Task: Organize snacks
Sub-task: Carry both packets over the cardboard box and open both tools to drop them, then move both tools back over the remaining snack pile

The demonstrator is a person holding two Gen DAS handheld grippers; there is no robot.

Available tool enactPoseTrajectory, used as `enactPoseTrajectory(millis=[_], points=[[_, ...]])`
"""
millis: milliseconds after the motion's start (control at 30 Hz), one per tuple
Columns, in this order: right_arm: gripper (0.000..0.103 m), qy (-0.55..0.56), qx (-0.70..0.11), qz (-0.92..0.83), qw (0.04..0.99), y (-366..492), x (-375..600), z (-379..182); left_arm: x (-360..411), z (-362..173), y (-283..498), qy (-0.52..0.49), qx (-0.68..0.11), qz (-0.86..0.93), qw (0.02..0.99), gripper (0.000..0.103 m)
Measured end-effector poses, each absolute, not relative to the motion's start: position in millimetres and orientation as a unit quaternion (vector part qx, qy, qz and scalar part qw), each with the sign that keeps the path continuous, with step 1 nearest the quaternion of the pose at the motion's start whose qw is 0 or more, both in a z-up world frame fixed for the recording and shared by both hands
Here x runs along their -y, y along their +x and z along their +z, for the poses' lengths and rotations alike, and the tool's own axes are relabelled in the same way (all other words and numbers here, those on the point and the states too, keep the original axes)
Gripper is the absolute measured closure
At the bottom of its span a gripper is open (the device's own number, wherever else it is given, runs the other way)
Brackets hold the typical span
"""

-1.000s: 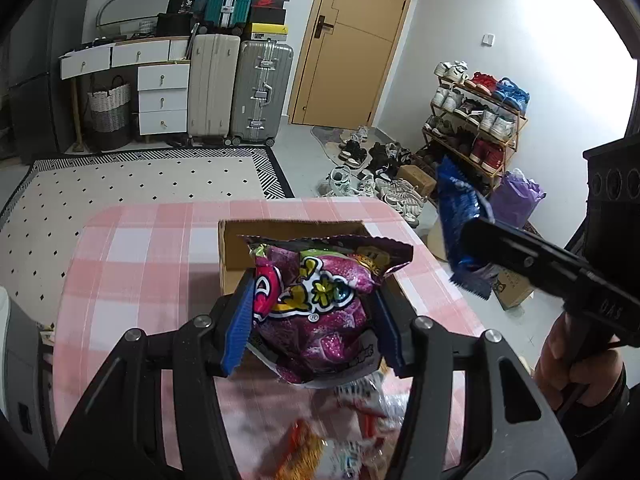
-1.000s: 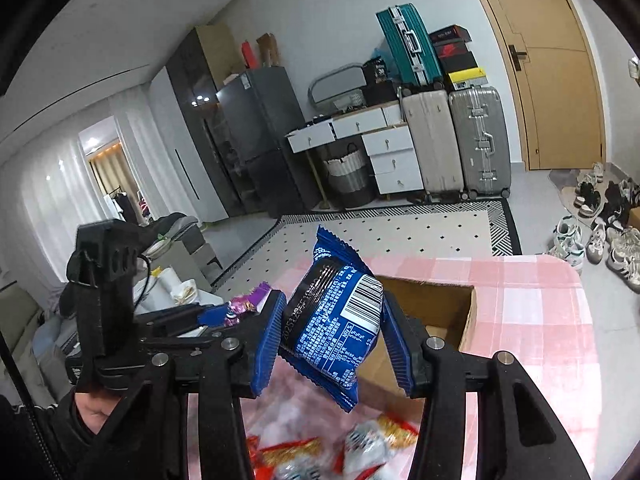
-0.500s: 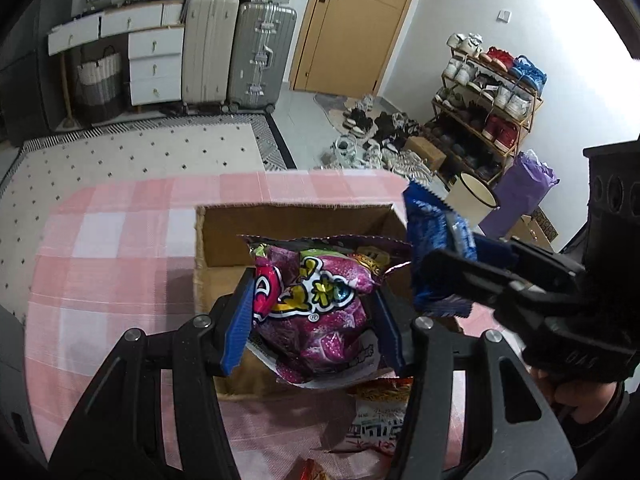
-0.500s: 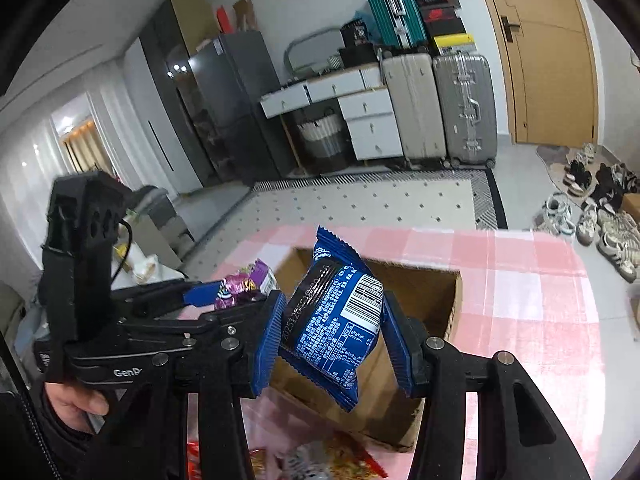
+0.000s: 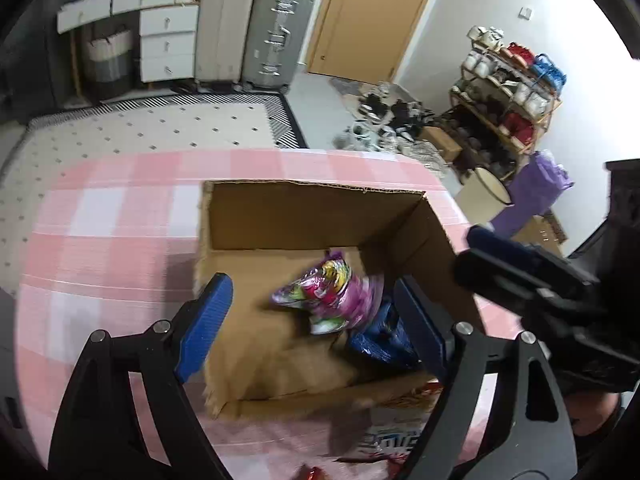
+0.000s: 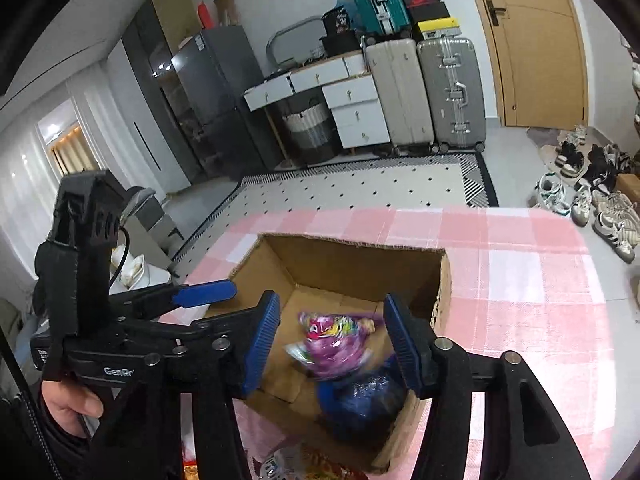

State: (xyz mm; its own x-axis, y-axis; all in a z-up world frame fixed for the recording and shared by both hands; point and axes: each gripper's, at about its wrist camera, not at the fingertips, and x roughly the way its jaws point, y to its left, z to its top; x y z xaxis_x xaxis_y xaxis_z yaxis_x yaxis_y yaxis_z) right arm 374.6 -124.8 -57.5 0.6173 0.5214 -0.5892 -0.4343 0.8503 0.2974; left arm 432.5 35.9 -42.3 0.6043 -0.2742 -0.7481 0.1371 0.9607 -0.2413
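Observation:
An open cardboard box stands on the pink checked table. A purple snack bag, blurred, and a blue snack packet are inside it. My left gripper is open and empty above the box's near side; it also shows in the right wrist view at the left. My right gripper is open and empty above the box; it shows in the left wrist view at the right.
More snack packets lie on the table in front of the box. Beyond the table are a rug, suitcases, drawers, a door and a shoe rack.
Both grippers moved over the box and opened. The purple bag and the blue packet dropped from the jaws into the box.

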Motion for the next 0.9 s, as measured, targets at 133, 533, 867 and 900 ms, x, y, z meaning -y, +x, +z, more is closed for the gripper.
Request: enactPoseTrajectory(millis=[133,533,867,900], points=[[0.043,0.067,-0.331,0.271,0.901,354.4,129.3,-41.5,-40.9,-29.8,420.3,-0.082,-0.411,-0.111,0.901,0.021],[0.023,0.078,-0.256,0.283,0.921,252.5,139.3,28.8,-42.2,31.3,303.9,-0.051,-0.345,-0.110,0.931,0.013],[0.012,0.066,-0.221,0.300,0.926,158.2,144.5,58.2,-40.6,78.7,193.8,-0.042,-0.293,-0.106,0.949,0.000],[0.011,0.066,-0.220,0.300,0.926,150.8,145.5,58.3,-40.4,80.5,184.2,-0.041,-0.290,-0.104,0.951,0.000]])
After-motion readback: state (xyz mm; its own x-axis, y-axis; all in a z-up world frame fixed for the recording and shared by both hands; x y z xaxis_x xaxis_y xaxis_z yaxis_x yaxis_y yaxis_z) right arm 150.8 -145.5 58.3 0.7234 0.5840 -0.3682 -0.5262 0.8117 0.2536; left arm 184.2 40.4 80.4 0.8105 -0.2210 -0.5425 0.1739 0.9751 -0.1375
